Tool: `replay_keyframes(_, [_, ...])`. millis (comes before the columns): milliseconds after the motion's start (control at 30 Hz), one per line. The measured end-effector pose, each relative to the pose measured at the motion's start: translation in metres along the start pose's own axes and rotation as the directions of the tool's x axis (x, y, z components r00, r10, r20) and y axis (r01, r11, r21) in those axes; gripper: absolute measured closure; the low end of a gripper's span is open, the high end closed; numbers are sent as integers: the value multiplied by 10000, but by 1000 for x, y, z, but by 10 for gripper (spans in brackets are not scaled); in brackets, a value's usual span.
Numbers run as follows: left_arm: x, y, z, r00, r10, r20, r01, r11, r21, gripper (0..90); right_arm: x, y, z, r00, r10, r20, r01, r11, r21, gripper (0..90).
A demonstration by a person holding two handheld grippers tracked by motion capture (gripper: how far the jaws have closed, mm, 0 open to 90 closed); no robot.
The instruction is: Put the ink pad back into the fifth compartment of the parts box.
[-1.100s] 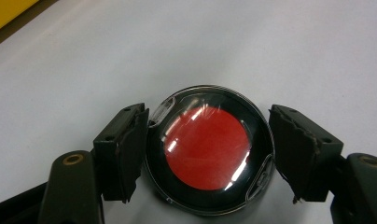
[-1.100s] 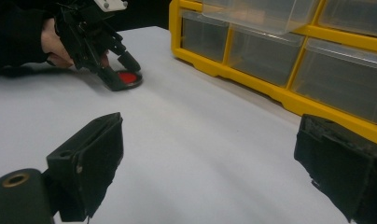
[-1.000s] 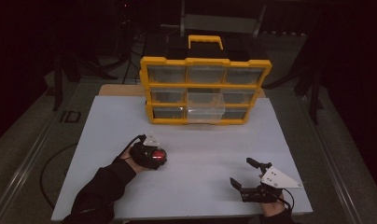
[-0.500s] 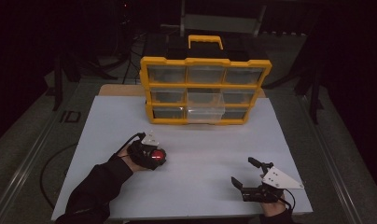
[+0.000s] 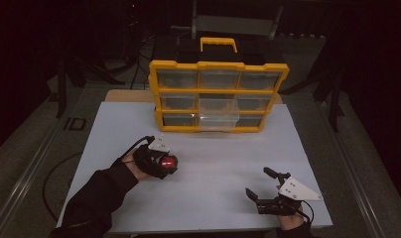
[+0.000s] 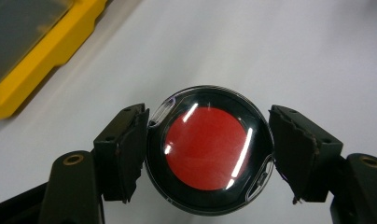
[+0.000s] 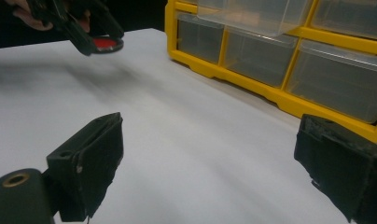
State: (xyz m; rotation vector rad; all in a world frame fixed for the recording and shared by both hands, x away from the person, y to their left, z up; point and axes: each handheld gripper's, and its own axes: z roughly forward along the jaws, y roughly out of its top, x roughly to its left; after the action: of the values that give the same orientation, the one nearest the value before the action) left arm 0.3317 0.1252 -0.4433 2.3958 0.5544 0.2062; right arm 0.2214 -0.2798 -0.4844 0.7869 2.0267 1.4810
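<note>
Resting at the near right edge of the white desk (image 5: 208, 198), the right hand-held gripper (image 5: 266, 187) has its jaws spread wide with nothing between them. Farther in on the left, the left hand-held gripper (image 6: 209, 154) clamps a round black case with a red disc inside (image 6: 209, 150), lifted off the desk. Beyond both stands a yellow drawer organizer (image 5: 218, 94) with one clear drawer (image 5: 218, 113) pulled out.

White tabletop (image 5: 218, 163), yellow organizer box (image 5: 218, 96) upright at its far edge, 3 rows of 3 clear drawers, yellow carry handle (image 5: 218, 43) on top, 1 clear drawer (image 5: 218, 111) in the middle column pulled out, dark floor around.
</note>
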Motion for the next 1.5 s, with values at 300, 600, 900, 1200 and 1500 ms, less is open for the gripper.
replay_keyframes(300, [-4, 19, -16, 9988, 399, 268, -400, 9992, 43, 310, 0, 0, 0, 10000, 7, -11, -7, 10000, 2, 82])
replay_keyframes(600, [-4, 34, -32, 9972, 650, 373, -654, 9978, 93, 310, 0, 0, -1, 10000, 50, -5, -50, 10000, 0, 82])
replay_keyframes(900, [-4, 55, -51, 9943, 991, 383, -997, 9949, 167, 310, -1, 0, -1, 9999, 106, 18, -106, 9999, -16, 82])
replay_keyframes(1200, [-5, 82, -68, 9896, 1283, 648, -1292, 9916, 89, 310, -1, 0, -1, 10000, 99, 1, -99, 9999, -16, 82])
replay_keyframes(1500, [-6, 107, -77, 9853, 1419, 951, -1441, 9894, 161, 310, -1, 0, -1, 10000, 67, -8, -67, 10000, -27, 82])
